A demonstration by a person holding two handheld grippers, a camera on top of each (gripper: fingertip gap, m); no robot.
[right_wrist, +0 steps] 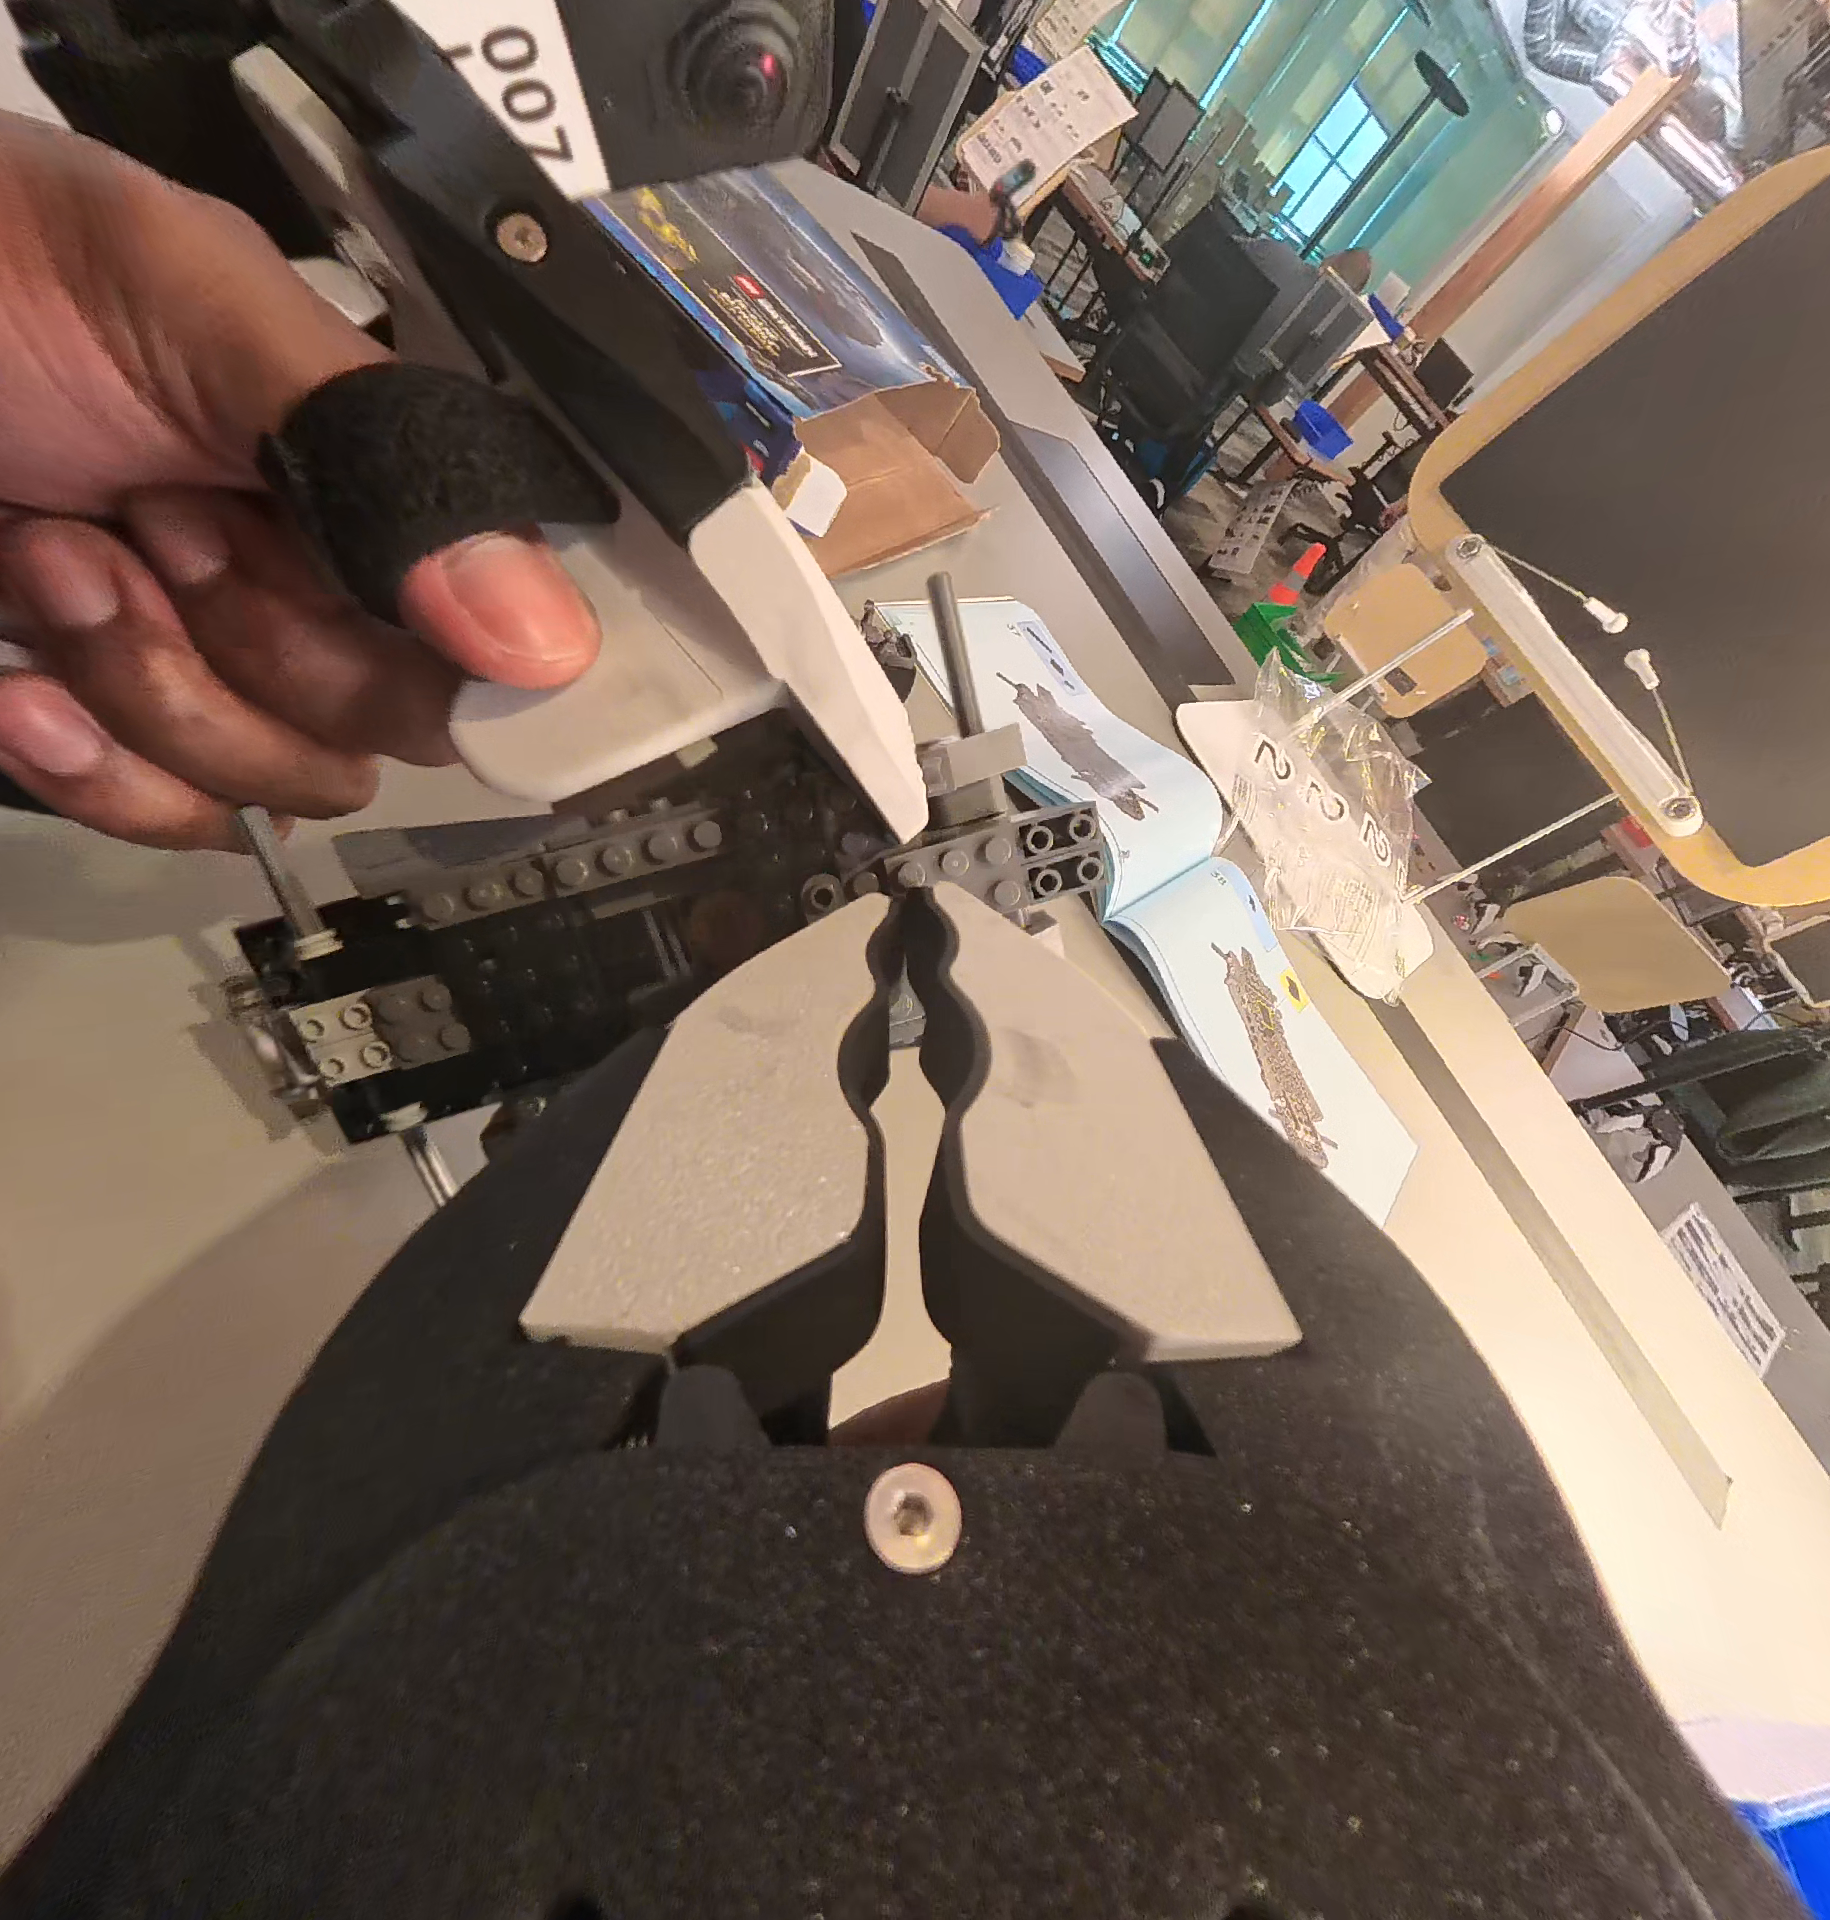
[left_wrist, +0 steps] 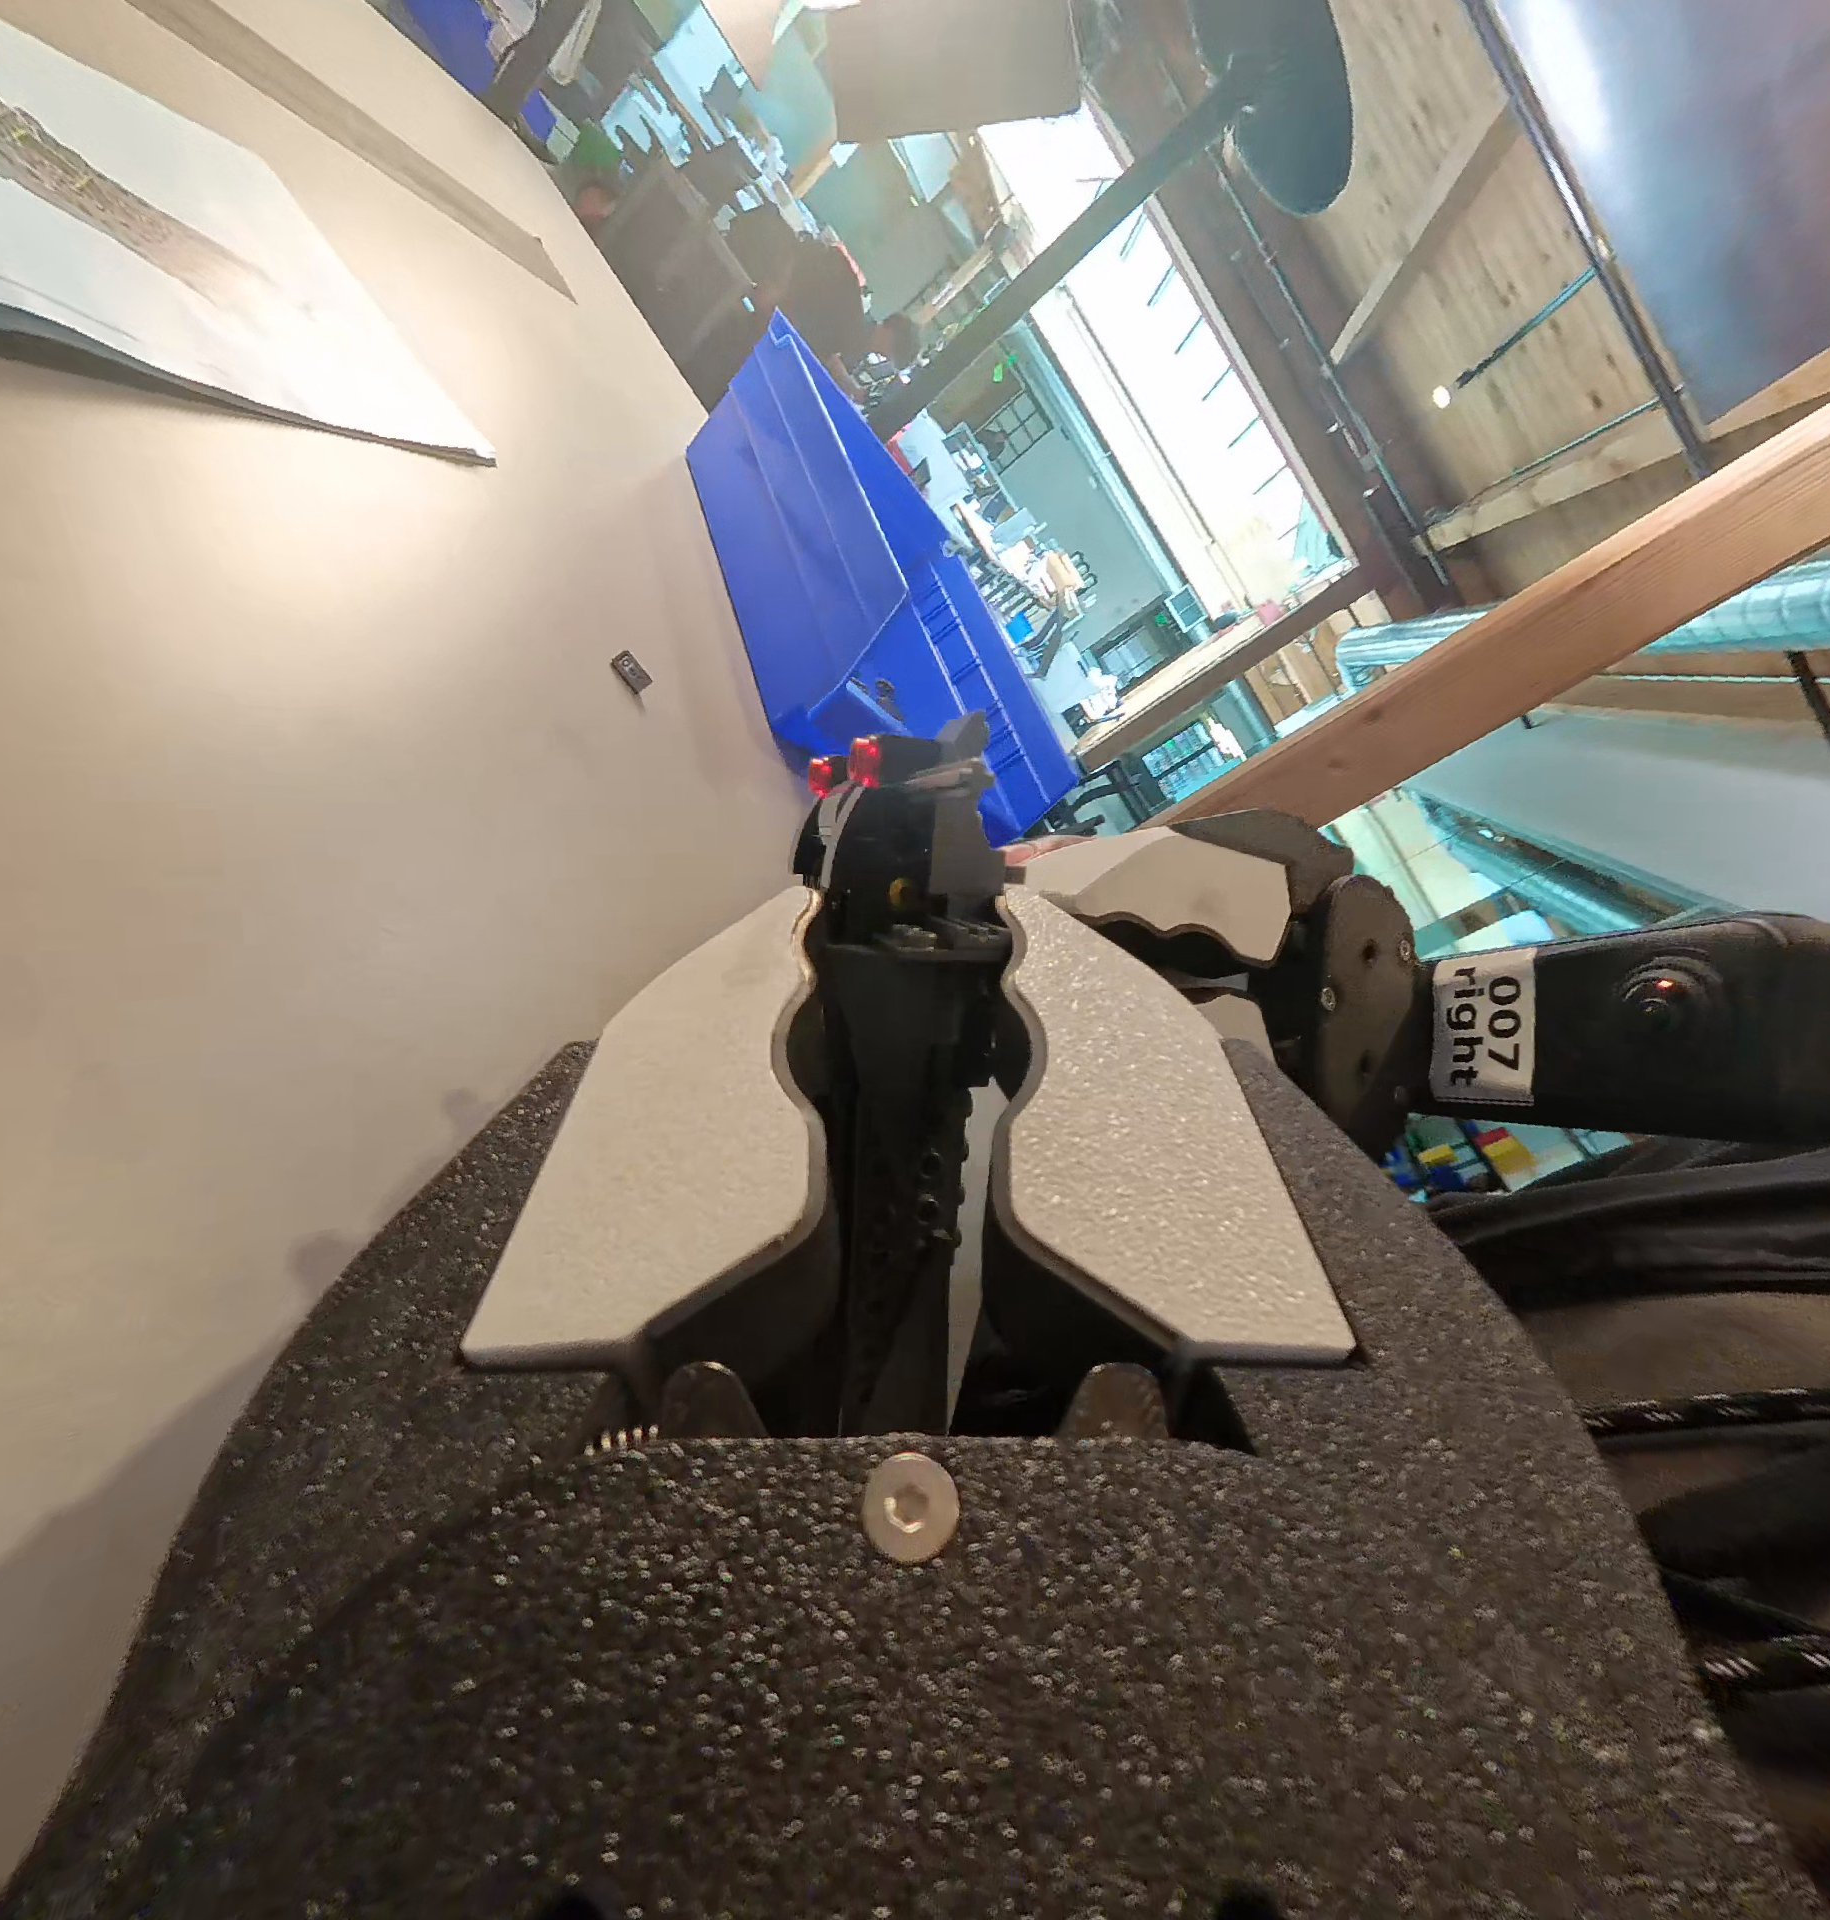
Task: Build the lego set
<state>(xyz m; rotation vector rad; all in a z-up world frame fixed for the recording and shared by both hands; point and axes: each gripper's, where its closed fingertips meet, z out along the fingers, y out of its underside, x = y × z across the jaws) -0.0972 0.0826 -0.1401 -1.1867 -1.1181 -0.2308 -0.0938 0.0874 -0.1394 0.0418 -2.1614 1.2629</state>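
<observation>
My left gripper is shut on a long black and dark grey lego model with two red studs at its far end, and holds it above the white table. In the right wrist view the model lies across the middle, with the left gripper's white finger coming down on it from the upper left. My right gripper is shut, and its fingertips meet at the edge of a grey studded plate on the model. Nothing shows between its pads. Its fingers also show just right of the model.
A person's hand grips the left gripper. An open instruction booklet, a clear plastic bag and the set's box lie beyond the model. A blue bin and a small dark piece are on the table. A chair stands to the right.
</observation>
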